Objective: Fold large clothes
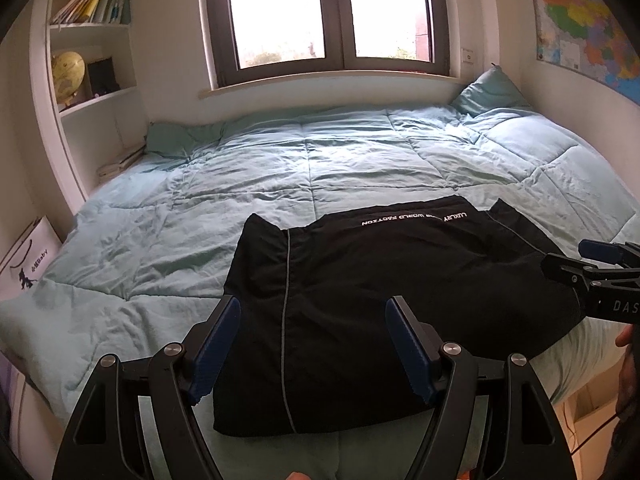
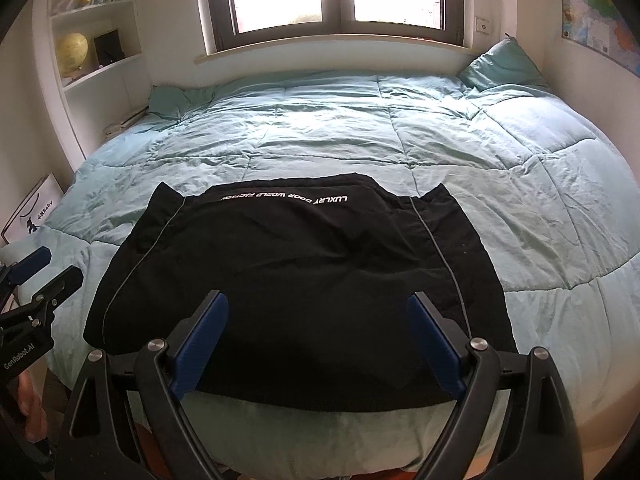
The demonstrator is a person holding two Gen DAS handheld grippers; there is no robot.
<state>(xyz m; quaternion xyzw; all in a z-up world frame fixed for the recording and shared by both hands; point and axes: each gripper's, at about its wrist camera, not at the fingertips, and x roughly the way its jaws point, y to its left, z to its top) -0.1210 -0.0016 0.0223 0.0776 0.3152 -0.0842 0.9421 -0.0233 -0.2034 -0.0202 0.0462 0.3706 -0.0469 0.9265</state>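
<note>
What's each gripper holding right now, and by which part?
Nothing is held. The left gripper and the right gripper both stand open above the near edge of the black garment, which lies flat on the bed's quilt.

Left gripper (image 1: 313, 346) fingers spread wide, right gripper (image 2: 318, 342) likewise, both angled downward

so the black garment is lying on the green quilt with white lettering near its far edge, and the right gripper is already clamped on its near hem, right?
Not quite. The right gripper is open and holds nothing: in the right wrist view its jaws stand apart above the black garment. The rest holds: the garment lies on the green quilt, white lettering near its far edge.
</note>
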